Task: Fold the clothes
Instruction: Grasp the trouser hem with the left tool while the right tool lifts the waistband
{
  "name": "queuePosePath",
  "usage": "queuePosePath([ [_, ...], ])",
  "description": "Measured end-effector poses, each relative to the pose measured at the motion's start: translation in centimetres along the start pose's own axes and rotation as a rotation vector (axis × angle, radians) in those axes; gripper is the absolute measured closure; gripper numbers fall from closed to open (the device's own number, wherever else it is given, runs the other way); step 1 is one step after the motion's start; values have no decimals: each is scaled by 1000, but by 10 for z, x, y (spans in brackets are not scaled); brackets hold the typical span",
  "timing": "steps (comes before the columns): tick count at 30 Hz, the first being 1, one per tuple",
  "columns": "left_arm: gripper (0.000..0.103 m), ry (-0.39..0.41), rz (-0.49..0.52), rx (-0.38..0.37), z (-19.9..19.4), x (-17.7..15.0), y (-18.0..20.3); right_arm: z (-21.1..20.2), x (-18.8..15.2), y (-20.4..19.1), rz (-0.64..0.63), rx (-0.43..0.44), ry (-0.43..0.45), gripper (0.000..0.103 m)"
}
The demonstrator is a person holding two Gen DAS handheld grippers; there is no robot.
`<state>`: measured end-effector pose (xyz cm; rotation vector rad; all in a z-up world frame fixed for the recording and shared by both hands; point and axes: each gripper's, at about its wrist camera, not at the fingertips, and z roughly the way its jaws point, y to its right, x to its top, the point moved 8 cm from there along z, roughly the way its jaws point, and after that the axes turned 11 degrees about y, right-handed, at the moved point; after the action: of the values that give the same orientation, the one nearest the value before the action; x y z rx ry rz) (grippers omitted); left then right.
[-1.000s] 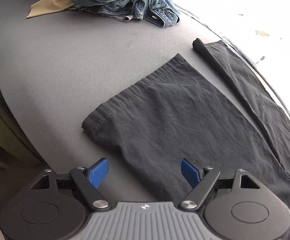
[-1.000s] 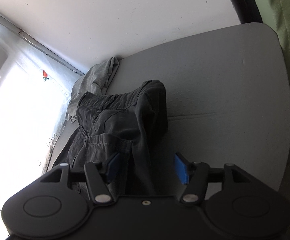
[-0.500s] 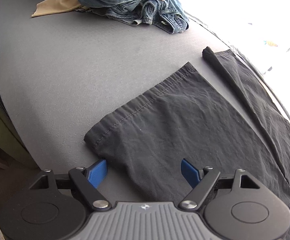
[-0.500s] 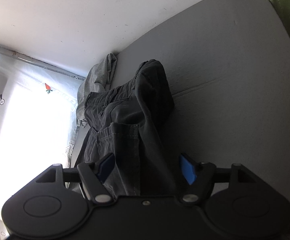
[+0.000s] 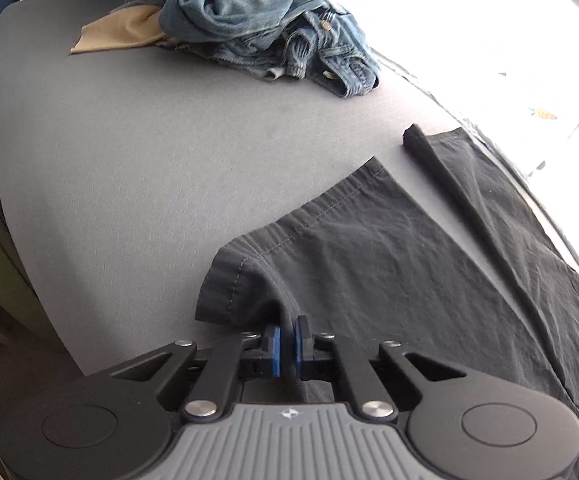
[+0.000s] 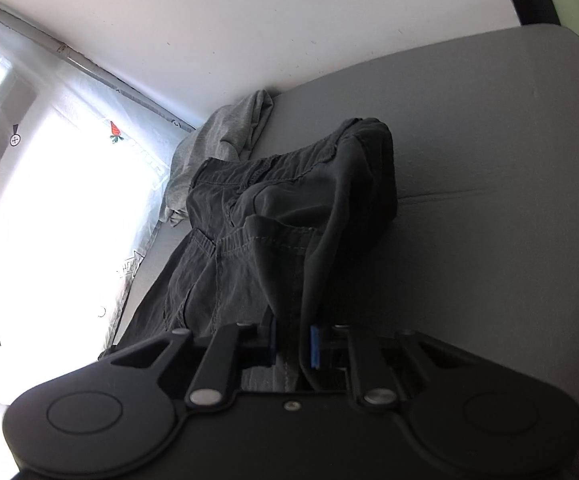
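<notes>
Pinching now at both ends of the trousers, which lie dark and long on the grey table. The left gripper has its blue pads clamped tight on the near corner of a leg hem, and the cloth rises in a small tent straight out of the jaws. From that pinch the leg runs ahead and off to the right in the left wrist view, flat on the table; the second leg lies beside it, further right, apart at the hem and close to the bright table edge.

Over at the other end, the right gripper is closing on a thick bunch of the trousers near the waist. Cloth fills the gap between the pads, and the waistband is humped up just beyond.

So here is what the next move turns on: the long axis runs from one gripper to the other, hem at the left, waist at the right. Each hand is at its own end, so neither has to reach. My read is that a lengthwise fold is in hand, one end carried over to meet the other.

The jeans are heaped at the far end, well apart, and a grey garment sits against the wall behind the waistband.
</notes>
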<state>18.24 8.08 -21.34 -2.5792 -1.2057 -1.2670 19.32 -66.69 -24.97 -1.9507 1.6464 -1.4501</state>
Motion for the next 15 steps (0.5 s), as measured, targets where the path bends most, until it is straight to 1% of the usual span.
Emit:
queuePosePath([
  [6,98,105,-10,-94,-24,41,35,-17,20,-35,31,89,36,89],
  [10,99,171,3,-129,-32,70,62,-23,29,-55,70,136,53,89],
  [15,99,197,-25,-178,-29,99,87,-21,37,-74,98,158,63,89],
])
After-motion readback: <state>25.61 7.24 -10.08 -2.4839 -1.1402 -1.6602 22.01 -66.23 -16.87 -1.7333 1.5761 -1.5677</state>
